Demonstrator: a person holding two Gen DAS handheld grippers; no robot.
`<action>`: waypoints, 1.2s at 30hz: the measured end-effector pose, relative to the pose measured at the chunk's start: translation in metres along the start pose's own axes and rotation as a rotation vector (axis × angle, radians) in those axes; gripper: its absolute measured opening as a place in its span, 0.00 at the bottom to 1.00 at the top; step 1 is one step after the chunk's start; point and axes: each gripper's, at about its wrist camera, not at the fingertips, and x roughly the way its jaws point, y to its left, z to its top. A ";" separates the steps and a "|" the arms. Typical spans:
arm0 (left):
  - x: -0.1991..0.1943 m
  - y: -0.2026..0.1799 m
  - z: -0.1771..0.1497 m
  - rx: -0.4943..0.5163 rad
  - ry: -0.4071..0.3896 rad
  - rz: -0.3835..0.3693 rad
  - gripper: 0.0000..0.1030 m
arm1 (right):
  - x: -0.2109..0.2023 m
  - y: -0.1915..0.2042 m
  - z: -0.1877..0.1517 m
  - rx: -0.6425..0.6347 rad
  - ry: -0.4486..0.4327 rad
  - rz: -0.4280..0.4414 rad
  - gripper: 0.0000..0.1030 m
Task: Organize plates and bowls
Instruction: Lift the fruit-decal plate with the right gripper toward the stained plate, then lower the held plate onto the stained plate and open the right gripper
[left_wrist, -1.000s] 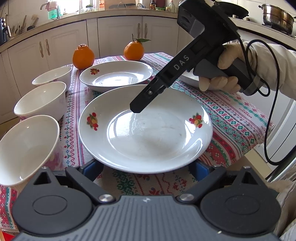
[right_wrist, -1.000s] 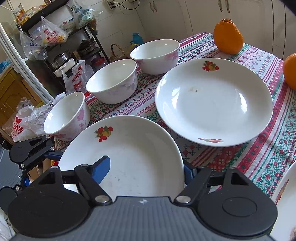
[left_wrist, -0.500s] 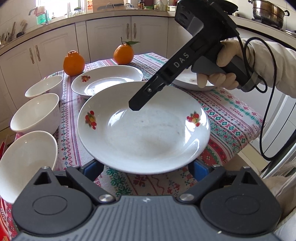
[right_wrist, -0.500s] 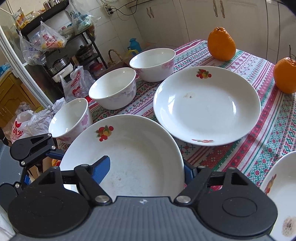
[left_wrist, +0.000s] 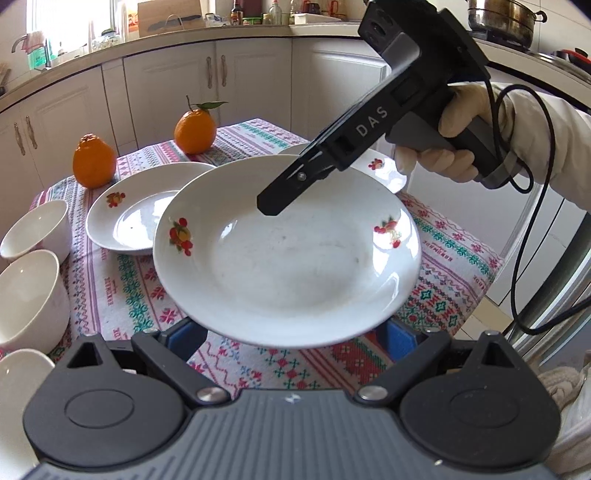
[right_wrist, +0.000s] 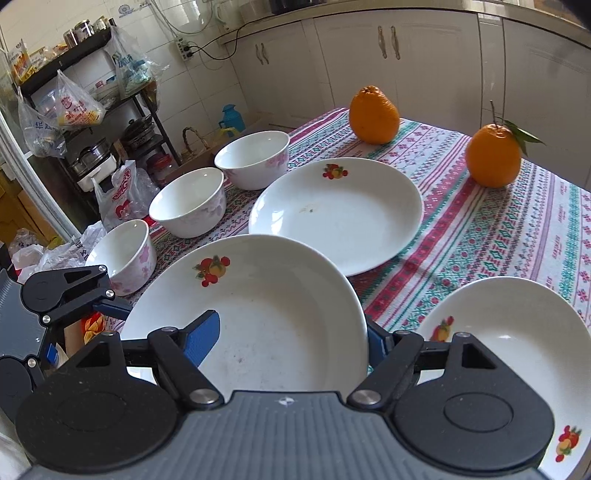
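Observation:
A white plate with fruit prints (left_wrist: 288, 258) is held in the air above the patterned tablecloth. It also shows in the right wrist view (right_wrist: 258, 314). My right gripper (right_wrist: 284, 339) is shut on its far rim, one blue pad (right_wrist: 201, 336) on top. The right gripper (left_wrist: 273, 203) shows over the plate in the left wrist view. My left gripper (left_wrist: 291, 339) sits open under the plate's near rim, its blue pads (left_wrist: 184, 334) apart below the plate. A second plate (right_wrist: 336, 214) lies behind on the table. A third plate (right_wrist: 517, 350) lies to the right.
Three white bowls (right_wrist: 188, 201) stand in a row along the table's left edge. Two oranges (right_wrist: 373, 114) sit at the table's far side. Cabinets stand behind the table (left_wrist: 458, 251). A rack with bags (right_wrist: 74, 110) stands left of it.
The held plate has risen off the tablecloth and moved up and away from the bowls. Both grippers rose with it.

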 end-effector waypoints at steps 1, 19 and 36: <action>0.003 -0.003 0.004 0.006 0.000 -0.010 0.94 | -0.004 -0.004 -0.001 0.008 -0.007 -0.008 0.81; 0.068 -0.029 0.067 0.089 0.005 -0.134 0.94 | -0.056 -0.084 -0.029 0.130 -0.079 -0.162 0.81; 0.101 -0.033 0.091 0.127 0.019 -0.136 0.94 | -0.056 -0.128 -0.037 0.200 -0.098 -0.185 0.81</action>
